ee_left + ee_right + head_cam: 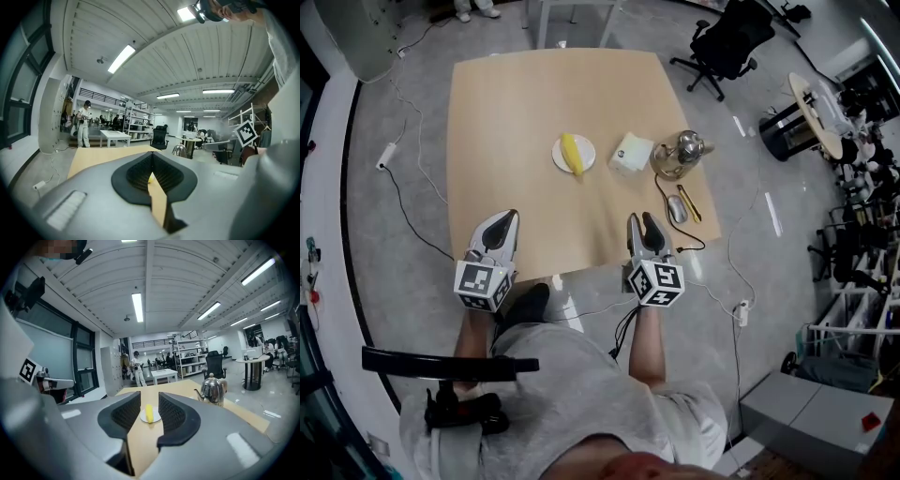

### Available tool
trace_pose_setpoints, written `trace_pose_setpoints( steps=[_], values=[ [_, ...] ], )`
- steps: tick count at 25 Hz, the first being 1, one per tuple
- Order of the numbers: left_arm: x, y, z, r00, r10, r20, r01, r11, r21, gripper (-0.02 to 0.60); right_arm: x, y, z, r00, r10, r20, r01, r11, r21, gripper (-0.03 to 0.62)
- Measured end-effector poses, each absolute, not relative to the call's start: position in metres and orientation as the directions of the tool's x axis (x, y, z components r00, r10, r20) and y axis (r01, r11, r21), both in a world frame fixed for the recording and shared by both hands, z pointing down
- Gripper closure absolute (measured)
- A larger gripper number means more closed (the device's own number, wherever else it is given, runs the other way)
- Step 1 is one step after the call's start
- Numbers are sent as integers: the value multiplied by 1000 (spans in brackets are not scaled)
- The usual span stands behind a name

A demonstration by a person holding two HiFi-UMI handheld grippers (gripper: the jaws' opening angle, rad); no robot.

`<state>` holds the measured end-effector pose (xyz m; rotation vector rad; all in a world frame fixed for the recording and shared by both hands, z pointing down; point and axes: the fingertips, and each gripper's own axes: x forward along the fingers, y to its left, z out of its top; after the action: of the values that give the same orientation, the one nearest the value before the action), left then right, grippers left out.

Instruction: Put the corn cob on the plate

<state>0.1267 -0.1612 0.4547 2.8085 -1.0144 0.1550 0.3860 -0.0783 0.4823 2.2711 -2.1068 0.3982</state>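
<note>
Corn cob [572, 153] lies on the white plate [557, 157], approx mid-table [516, 103], long axis running away from the person, slightly angled. Plate sits flat on the tan top. Just R of the plate is a white square packet [630, 153]. Next to that is a shiny metal kettle [680, 155], touching it or nearly so, can't tell which. Nearer the person on that side lies a grey mouse [677, 209] w/ a thin yellowish stick [690, 202] just beside it. A dark cable runs from the mouse area off the table edge.

Both tools are held over the near edge of the table, well apart from the plate, pointing toward it approx level.

L gripper [503, 219]: jaws pressed together at the tips, nothing btwn them. Its own view shows only a wedge of tabletop and a speck of yellow through the gap lower down.

R gripper [641, 223]: jaws spread partway, clear gap, nothing in it. Through that gap its view lines up on the corn & plate far off, w/ the kettle to the R.

Neither tool touches the corn, the plate or anything else on the table.

Person in a grey shirt is at the near edge; marker cubes on both tools face up toward the head cam. Black office chair [727, 42] stands beyond the far R corner.
</note>
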Motion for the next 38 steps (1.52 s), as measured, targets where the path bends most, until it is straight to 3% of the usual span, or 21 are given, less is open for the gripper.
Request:
trace_pose_setpoints(
  steps=[23,38],
  values=[
    [112,-74,441,769,-636,66,-639,-767,51,561,372,28,465,105,-990,90,-981,-118,-151,588],
    [100,-42,434,770,-636,53,-638,-770,34,561,352,62,463,86,-993,80,-983,-98,-153,589]
  ],
)
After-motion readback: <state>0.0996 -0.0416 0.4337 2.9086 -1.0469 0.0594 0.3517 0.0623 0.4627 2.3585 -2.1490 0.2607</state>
